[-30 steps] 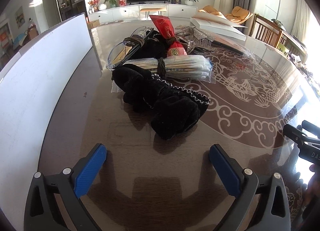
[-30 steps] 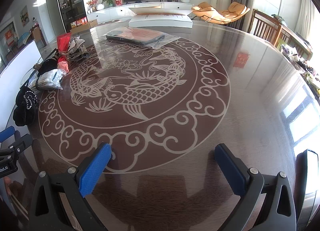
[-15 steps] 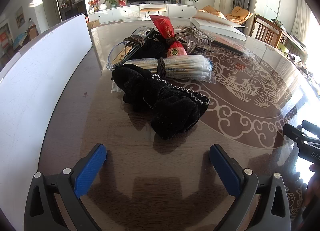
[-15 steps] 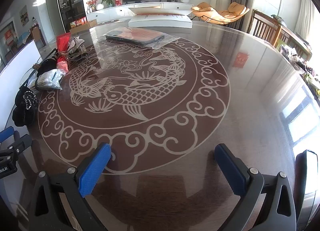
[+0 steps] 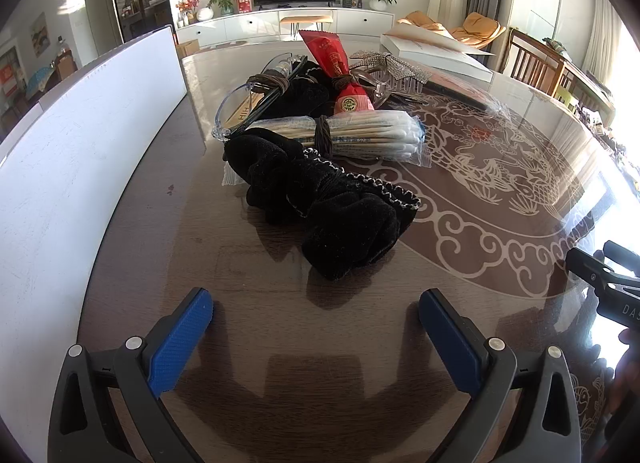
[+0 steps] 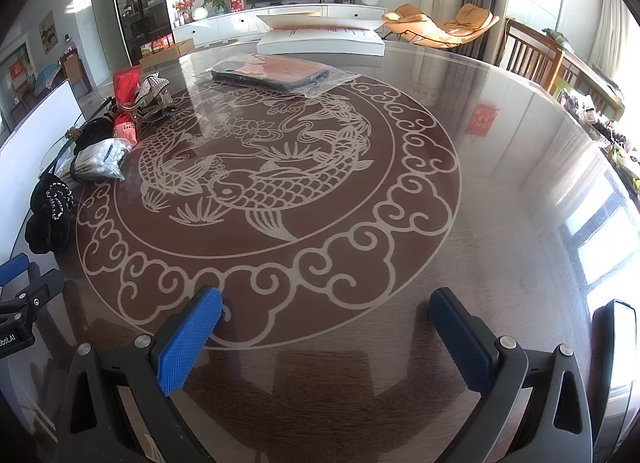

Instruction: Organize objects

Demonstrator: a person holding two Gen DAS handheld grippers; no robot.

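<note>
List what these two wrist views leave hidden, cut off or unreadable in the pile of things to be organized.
- Clear tray, left wrist view: its contents are mostly covered by the black velvet items and the cotton swab pack.
- Cotton swab pack label, left wrist view: print too small to read.
- Red packet: lower part tucked behind the swabs.
- Right wrist view: the pile sits at the distorted left edge, with the items overlapping.

My left tongs (image 5: pixel 316 327) and right tongs (image 6: pixel 326 321) look alike: black plastic arms with triangular cut-outs, round silver screws near the tips and textured blue pads (image 6: pixel 188 339), and at nine o'clock in the right view the other tool's black body carries white lettering.
</note>
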